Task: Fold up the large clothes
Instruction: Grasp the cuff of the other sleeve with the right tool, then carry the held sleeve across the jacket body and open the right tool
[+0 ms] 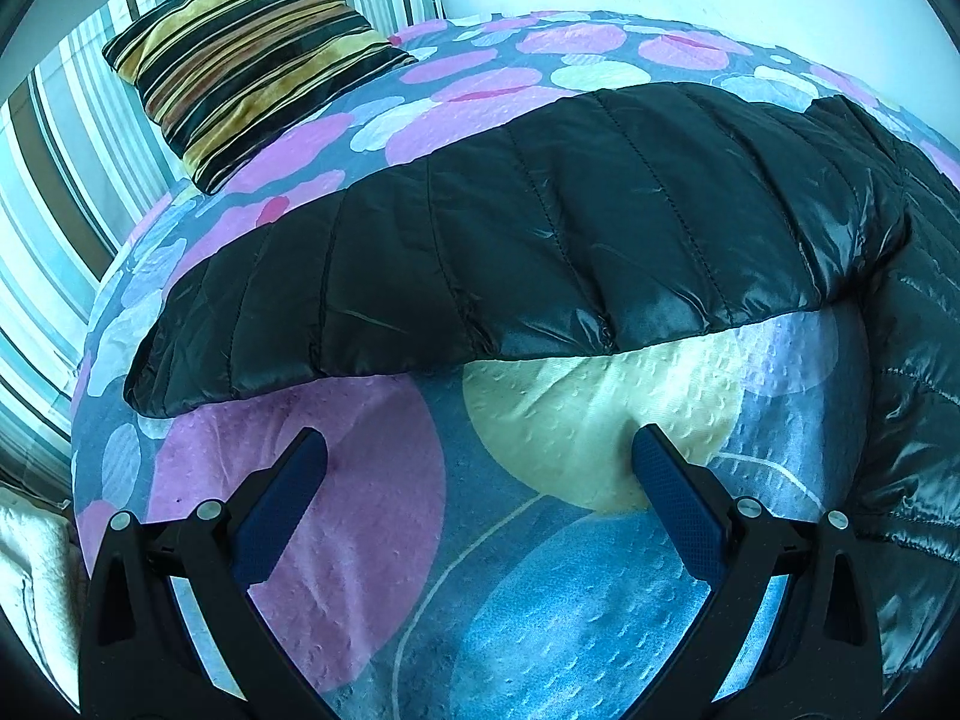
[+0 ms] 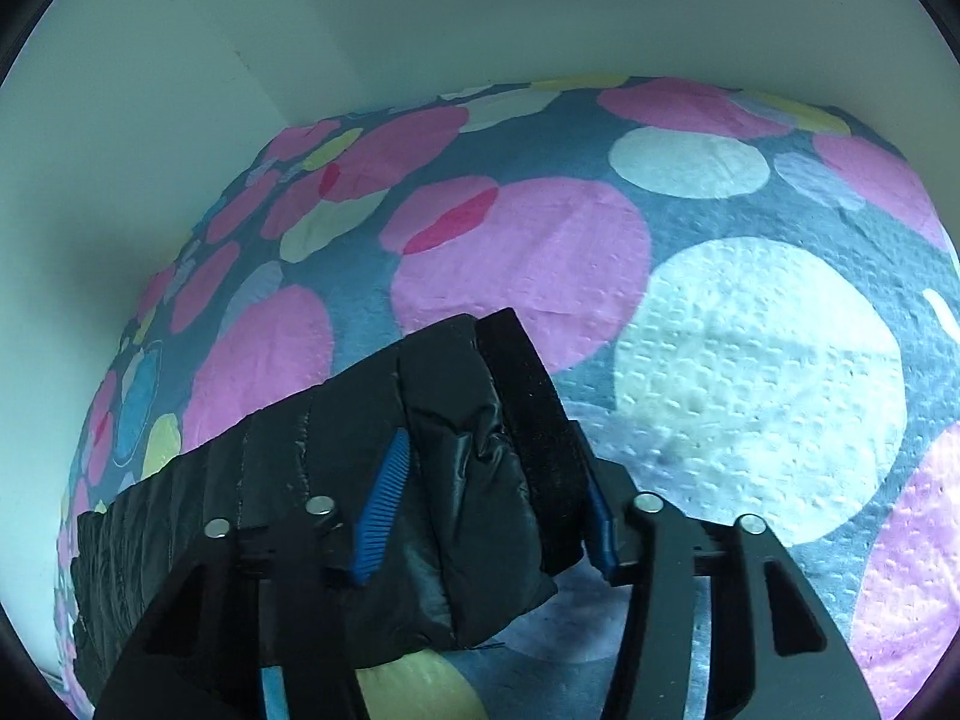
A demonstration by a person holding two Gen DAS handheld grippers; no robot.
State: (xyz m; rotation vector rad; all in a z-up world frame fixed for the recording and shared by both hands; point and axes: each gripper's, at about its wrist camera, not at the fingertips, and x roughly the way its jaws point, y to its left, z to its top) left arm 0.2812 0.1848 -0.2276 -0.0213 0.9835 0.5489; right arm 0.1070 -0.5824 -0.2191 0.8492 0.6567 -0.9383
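A black quilted puffer jacket lies spread across the bed, one sleeve stretching out to the left in the left wrist view. My left gripper hovers open just in front of that sleeve's near edge, with only bedspread between its blue pads. In the right wrist view, the other sleeve with its matte black cuff sits bunched between the blue pads of my right gripper. That gripper is shut on the sleeve end, a little above the bedspread.
The bedspread is grey-blue with big pink, white and yellow circles. A striped cushion rests at the bed's far left corner beside striped curtains. A pale wall borders the bed's far side.
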